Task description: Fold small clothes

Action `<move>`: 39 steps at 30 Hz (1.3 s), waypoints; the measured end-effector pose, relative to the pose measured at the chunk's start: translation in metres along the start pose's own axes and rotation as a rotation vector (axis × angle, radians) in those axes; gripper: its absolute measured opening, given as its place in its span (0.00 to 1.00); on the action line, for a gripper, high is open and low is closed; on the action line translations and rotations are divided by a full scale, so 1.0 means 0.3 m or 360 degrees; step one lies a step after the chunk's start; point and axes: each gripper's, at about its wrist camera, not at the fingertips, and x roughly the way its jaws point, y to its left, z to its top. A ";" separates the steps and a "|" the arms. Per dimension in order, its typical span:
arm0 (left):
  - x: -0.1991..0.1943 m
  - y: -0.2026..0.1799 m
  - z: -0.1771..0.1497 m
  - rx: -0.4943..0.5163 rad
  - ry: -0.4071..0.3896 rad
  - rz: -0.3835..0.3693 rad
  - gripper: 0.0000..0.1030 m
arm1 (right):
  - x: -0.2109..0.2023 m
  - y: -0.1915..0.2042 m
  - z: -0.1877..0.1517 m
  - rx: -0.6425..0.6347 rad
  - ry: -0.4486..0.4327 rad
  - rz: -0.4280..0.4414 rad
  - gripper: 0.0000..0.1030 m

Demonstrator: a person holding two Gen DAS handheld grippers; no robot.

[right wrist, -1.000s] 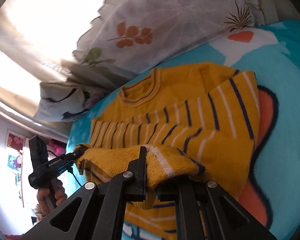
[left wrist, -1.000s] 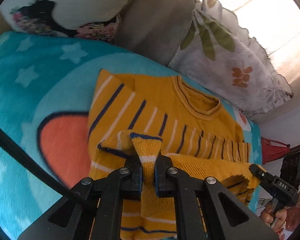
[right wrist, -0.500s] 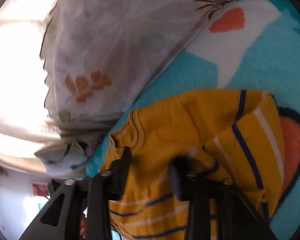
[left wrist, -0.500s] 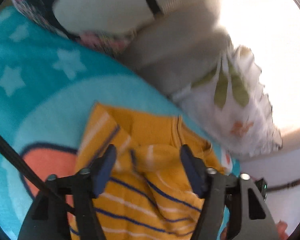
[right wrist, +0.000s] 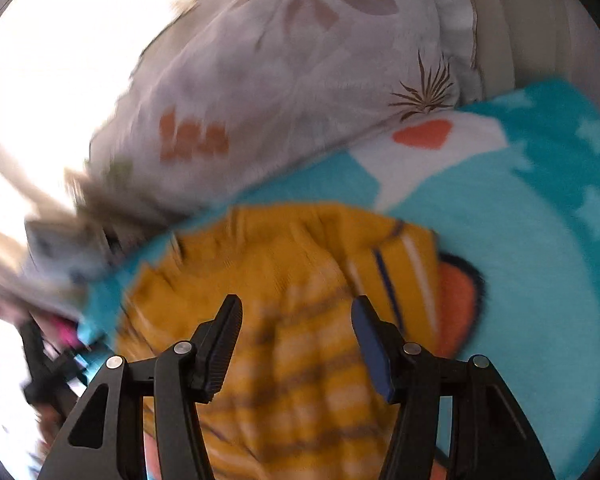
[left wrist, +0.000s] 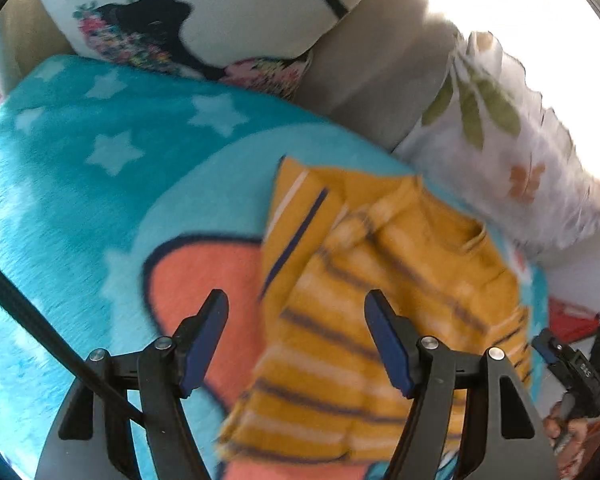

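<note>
Both grippers have let go of the sweater's hem, which they pinched a second ago. Now the left gripper [left wrist: 296,340] stands wide with nothing clamped and the right gripper [right wrist: 296,344] is opening, empty too. Folded over itself, the yellow striped sweater [left wrist: 380,288] (blurred) lies on the turquoise blanket [left wrist: 100,184], near the leaf-print pillow [left wrist: 512,160] at far right.

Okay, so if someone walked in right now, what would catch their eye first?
The mustard-yellow striped sweater, lying folded over on the teal star blanket, draws the eye first. The left gripper hangs open above it, and the right gripper is opening, its pads off the knit. Behind, floral pillows lean against a bright window.
</note>
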 end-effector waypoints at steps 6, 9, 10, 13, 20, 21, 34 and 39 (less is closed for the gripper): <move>0.006 0.030 -0.111 0.0195 0.0050 0.0051 0.68 | -0.023 -0.100 -0.220 0.0057 0.0109 0.0004 0.61; 0.044 0.023 -0.149 0.0231 0.0115 0.0032 0.68 | -0.011 -0.133 -0.296 0.0229 0.0128 0.0152 0.62; 0.060 0.021 -0.165 0.0245 0.0129 0.0034 0.68 | -0.014 -0.143 -0.316 0.0272 0.0119 0.0205 0.62; 0.083 0.020 -0.171 0.0234 0.0144 0.0025 0.35 | -0.008 -0.129 -0.334 0.0214 0.0194 0.0299 0.19; -0.015 -0.007 -0.135 0.0269 0.0159 0.0034 0.06 | -0.160 -0.102 -0.258 -0.0063 0.0167 0.0235 0.12; -0.009 0.003 -0.140 0.0241 0.0166 0.0037 0.06 | -0.158 -0.110 -0.260 -0.0060 0.0175 0.0229 0.12; -0.064 0.098 -0.182 0.0083 0.0031 0.0212 0.07 | -0.154 -0.117 -0.290 -0.0368 0.0284 0.0099 0.10; -0.067 0.159 -0.179 -0.0014 0.0018 0.0252 0.07 | -0.228 -0.091 -0.259 -0.0711 0.0217 -0.0143 0.07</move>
